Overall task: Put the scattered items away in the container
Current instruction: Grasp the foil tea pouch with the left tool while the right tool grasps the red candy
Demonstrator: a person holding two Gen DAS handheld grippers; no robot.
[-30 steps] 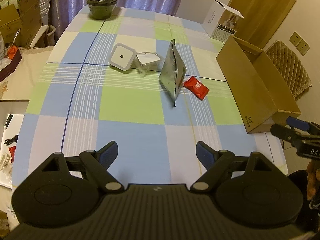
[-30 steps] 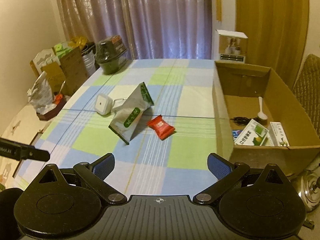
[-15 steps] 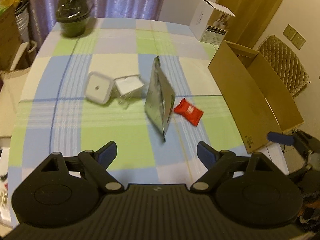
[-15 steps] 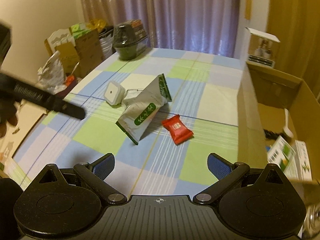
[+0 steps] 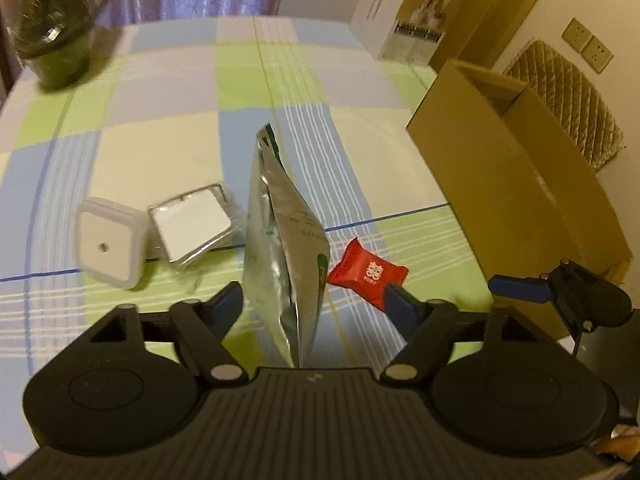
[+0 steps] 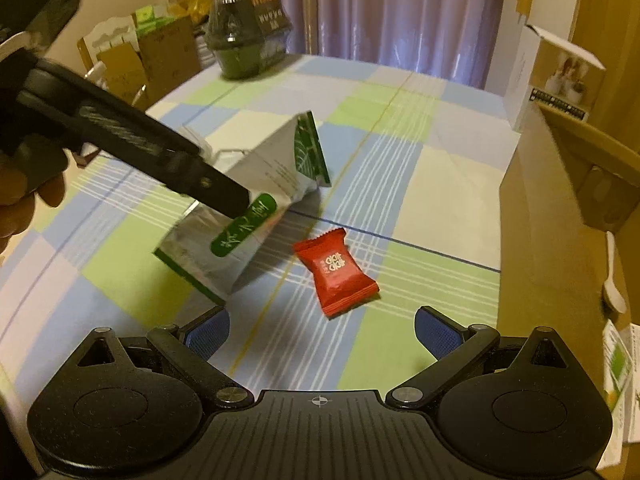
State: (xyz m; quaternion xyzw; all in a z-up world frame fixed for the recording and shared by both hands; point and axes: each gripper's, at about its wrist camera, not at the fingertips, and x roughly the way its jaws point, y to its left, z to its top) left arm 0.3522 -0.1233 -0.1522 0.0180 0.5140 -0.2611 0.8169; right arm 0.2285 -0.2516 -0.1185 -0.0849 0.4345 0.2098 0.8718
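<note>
Left to right across the checked table [image 5: 168,92]: a white square device [image 5: 108,249], a clear-wrapped white square packet [image 5: 192,224] just beside it, the silver-and-green foil pouch [image 5: 282,240] standing on edge and leaning, the red candy packet [image 5: 366,272] just right of the pouch, and the open cardboard box [image 5: 532,184] at the far right, which serves as the container. The left gripper [image 5: 314,306] is spread wide, its fingers straddling the near end of the pouch without touching it. The right gripper [image 6: 322,330], likewise wide and empty, faces the red candy packet [image 6: 334,270]. In the right wrist view, one left finger overlaps the pouch [image 6: 248,216]; contact cannot be told. A spoon [image 6: 612,276] and printed packs [image 6: 620,364] already lie in the box. Judged step: grasping the pouch. To do it well, advance until the pouch's thin edge sits deep between the pads, close squarely across its flat faces, and lift clear before swinging towards the box; a shallow pinch on slick foil would probably slip.
</note>
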